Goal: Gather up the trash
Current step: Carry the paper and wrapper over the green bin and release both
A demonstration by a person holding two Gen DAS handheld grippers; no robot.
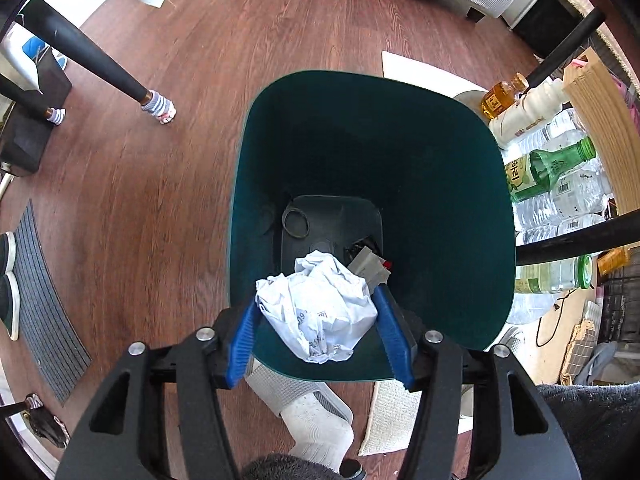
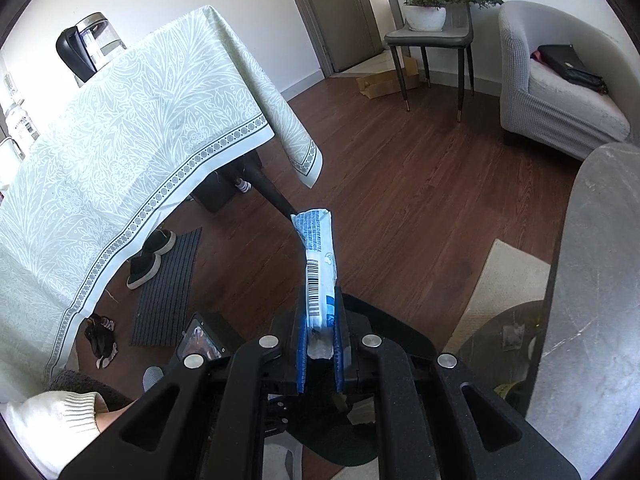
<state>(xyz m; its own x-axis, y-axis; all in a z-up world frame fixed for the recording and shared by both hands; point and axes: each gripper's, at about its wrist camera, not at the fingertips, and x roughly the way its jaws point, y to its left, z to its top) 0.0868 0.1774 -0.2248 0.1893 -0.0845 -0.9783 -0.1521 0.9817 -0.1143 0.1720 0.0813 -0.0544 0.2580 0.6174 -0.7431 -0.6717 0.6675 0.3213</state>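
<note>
My left gripper (image 1: 318,312) is over the near rim of a dark green trash bin (image 1: 460,208). Its blue fingers (image 1: 242,340) stand on either side of a crumpled white paper ball (image 1: 320,308), which sits between them above the bin's mouth. The bin's bottom holds a rubber band (image 1: 295,222) and a grey wrapper (image 1: 370,266). My right gripper (image 2: 320,320) is shut on a blue and white wrapper (image 2: 318,256) with a barcode, held upright above the wooden floor.
Bottles (image 1: 548,168) lie to the right of the bin. Black table legs (image 1: 92,56) stand to the left. A table with a pale green cloth (image 2: 120,152), a grey chair (image 2: 432,36), an armchair (image 2: 556,80), a mat (image 2: 168,288) and shoes (image 2: 150,256) stand around.
</note>
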